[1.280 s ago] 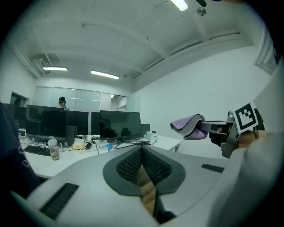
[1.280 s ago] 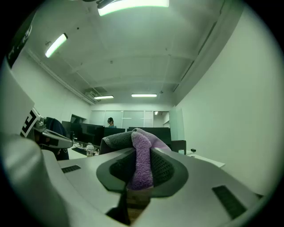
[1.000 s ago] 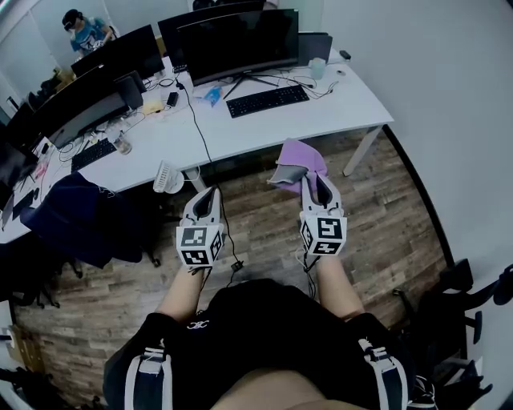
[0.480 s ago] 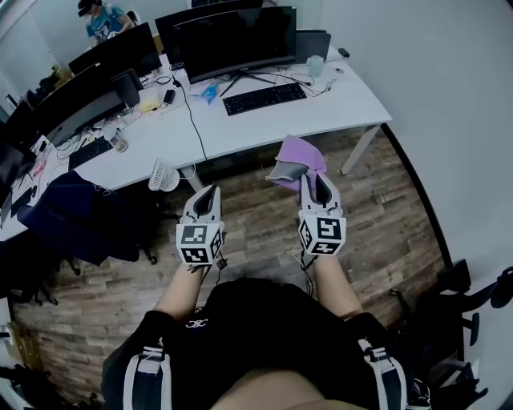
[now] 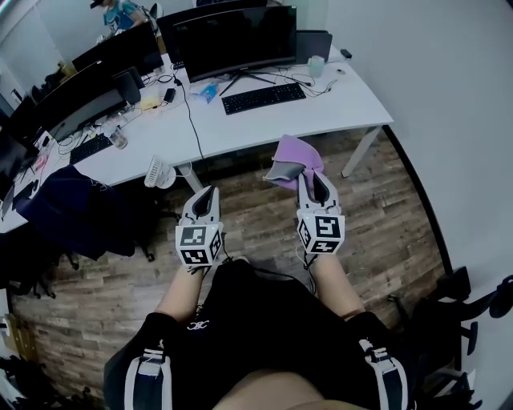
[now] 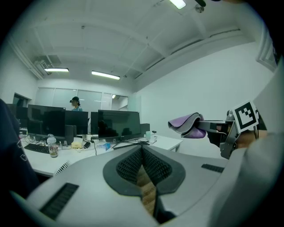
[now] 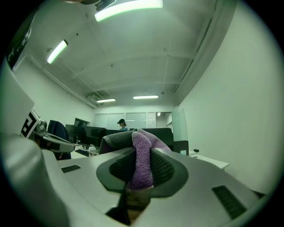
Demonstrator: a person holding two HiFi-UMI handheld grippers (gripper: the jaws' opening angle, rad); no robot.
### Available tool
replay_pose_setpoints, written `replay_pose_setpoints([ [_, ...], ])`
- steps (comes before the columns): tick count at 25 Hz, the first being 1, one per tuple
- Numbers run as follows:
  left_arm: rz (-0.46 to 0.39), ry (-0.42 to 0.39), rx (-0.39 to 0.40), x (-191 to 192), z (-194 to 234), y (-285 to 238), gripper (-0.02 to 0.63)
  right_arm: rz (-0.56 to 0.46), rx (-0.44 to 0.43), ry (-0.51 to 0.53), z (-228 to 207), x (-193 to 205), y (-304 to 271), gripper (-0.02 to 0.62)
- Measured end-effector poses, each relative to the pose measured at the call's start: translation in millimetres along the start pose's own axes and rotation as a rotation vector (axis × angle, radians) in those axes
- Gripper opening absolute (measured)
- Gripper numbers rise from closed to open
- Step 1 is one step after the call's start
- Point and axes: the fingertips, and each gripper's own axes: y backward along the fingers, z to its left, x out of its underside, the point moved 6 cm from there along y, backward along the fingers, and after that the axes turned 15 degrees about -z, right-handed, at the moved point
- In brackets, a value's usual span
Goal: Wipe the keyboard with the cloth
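Note:
A black keyboard (image 5: 264, 98) lies on the white desk (image 5: 353, 104) in front of a wide monitor (image 5: 234, 40). My right gripper (image 5: 313, 186) is shut on a purple and grey cloth (image 5: 292, 162), held in the air over the wooden floor, short of the desk edge. The same cloth (image 7: 141, 164) fills the jaws in the right gripper view. My left gripper (image 5: 207, 199) is beside it at the left, shut with nothing in it. In the left gripper view the cloth (image 6: 188, 125) shows at the right.
A small white fan (image 5: 159, 173) hangs at the desk's front edge. Cables, a cup (image 5: 316, 67) and a second keyboard (image 5: 94, 149) lie on the desks. A dark jacket (image 5: 76, 212) drapes a chair at left. A person (image 5: 120, 12) stands far behind the monitors.
Both grippers have stayed almost in place with the cloth still held. The view has shifted slightly and the far person has moved to the right.

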Motion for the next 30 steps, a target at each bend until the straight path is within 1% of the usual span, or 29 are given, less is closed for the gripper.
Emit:
replay_pose_setpoints([
  [4,-0.009,-0.001,0.005,4.2,-2.7,-16.4,0.014,-0.009,0.0,-0.002,-9.9,5.1,-12.4,0.098],
  [8,-0.018,0.0,0.021,15.0,3.8,-41.0,0.014,-0.011,-0.003,-0.005,-13.0,19.8,-33.9,0.098],
  [14,-0.037,0.028,0.019,33.6,34.9,-110.0,0.014,0.009,-0.014,0.012,-28.4,50.2,-96.0,0.098],
  [17,-0.034,0.042,0.022,43.4,55.4,-152.6,0.014,0.021,-0.018,0.026,-37.7,66.6,-139.5,0.098],
  [21,-0.017,0.054,0.034,58.8,93.4,-221.1,0.014,0.034,-0.011,0.033,-48.6,92.5,-210.7,0.098],
  [25,-0.003,0.051,0.034,56.2,140.7,-295.4,0.014,0.065,-0.011,0.019,-58.4,115.7,-293.4,0.098],
  [30,0.005,0.046,0.023,58.9,207.0,-374.4,0.014,0.074,-0.017,0.01,-59.9,145.5,-394.9,0.098],
])
